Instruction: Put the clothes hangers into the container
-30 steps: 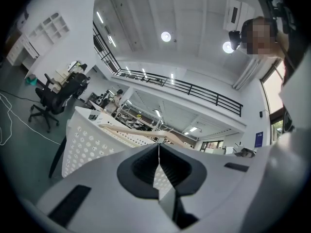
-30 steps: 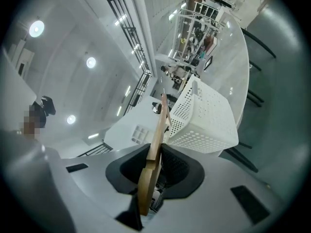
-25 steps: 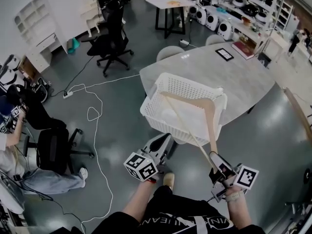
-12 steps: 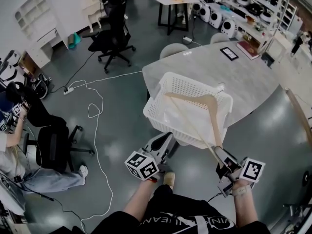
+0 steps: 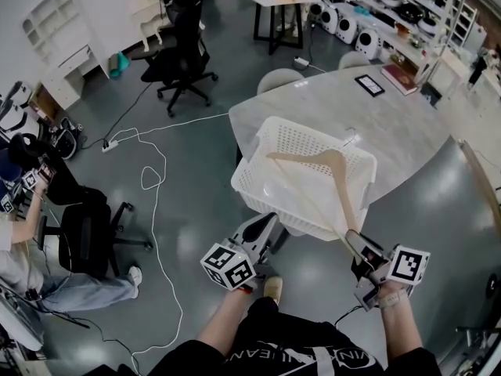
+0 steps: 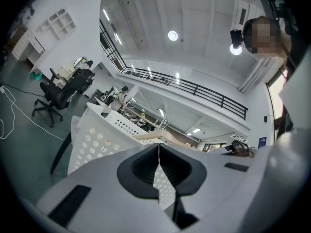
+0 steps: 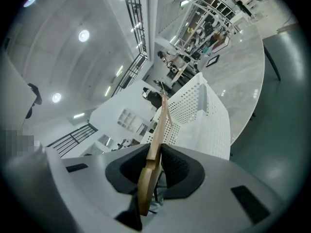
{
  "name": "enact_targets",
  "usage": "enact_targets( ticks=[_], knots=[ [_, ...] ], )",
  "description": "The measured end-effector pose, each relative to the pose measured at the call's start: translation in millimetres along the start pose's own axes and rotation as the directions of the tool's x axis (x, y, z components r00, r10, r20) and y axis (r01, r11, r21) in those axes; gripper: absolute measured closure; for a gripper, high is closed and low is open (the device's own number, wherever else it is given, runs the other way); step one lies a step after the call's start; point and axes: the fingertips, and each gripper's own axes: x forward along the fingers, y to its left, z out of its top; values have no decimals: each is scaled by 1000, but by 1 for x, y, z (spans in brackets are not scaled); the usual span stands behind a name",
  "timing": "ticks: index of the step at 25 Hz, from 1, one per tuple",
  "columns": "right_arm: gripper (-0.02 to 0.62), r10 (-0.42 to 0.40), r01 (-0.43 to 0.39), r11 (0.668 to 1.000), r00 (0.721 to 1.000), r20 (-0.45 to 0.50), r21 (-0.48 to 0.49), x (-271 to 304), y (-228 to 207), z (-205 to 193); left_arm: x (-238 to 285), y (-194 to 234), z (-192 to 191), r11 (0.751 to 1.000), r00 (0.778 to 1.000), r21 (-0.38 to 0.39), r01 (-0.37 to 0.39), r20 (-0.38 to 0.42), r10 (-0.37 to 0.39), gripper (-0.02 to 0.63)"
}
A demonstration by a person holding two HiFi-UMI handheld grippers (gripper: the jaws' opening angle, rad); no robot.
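Note:
A white perforated basket (image 5: 258, 194) stands on the near edge of the grey oval table (image 5: 391, 124). A wooden clothes hanger (image 5: 342, 194) lies slanted over the basket's open top, its far arm reaching toward the left rim. My right gripper (image 5: 356, 249) is shut on the hanger's near arm end, below the basket's right corner. In the right gripper view the hanger (image 7: 156, 135) runs up between the pads of the right gripper (image 7: 154, 159) toward the basket (image 7: 204, 115). My left gripper (image 5: 262, 224) is shut and empty under the basket's near wall. The left gripper (image 6: 159, 154) faces the basket (image 6: 97, 135).
A white cable (image 5: 153, 186) loops over the floor to the left. Black office chairs (image 5: 180, 61) stand beyond it, and a person sits at the far left (image 5: 31, 233) by another chair (image 5: 86, 241). A tablet (image 5: 369, 85) lies on the table's far side.
My right gripper has shifted a little right and up with the hanger, which now lies further over the basket. The left gripper has stayed put.

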Motion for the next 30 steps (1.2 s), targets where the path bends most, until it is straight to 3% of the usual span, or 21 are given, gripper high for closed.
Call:
enact_targets(
  ticks=[17, 30],
  knots=[
    [511, 22, -19, 1000, 993, -115, 21, 11, -12, 19, 4, 6, 2, 1000, 1000, -14, -6, -1, 6, 595],
    [508, 46, -39, 996, 995, -86, 77, 12, -22, 34, 0, 5, 0, 1000, 1000, -17, -15, -2, 15, 594]
  ],
)
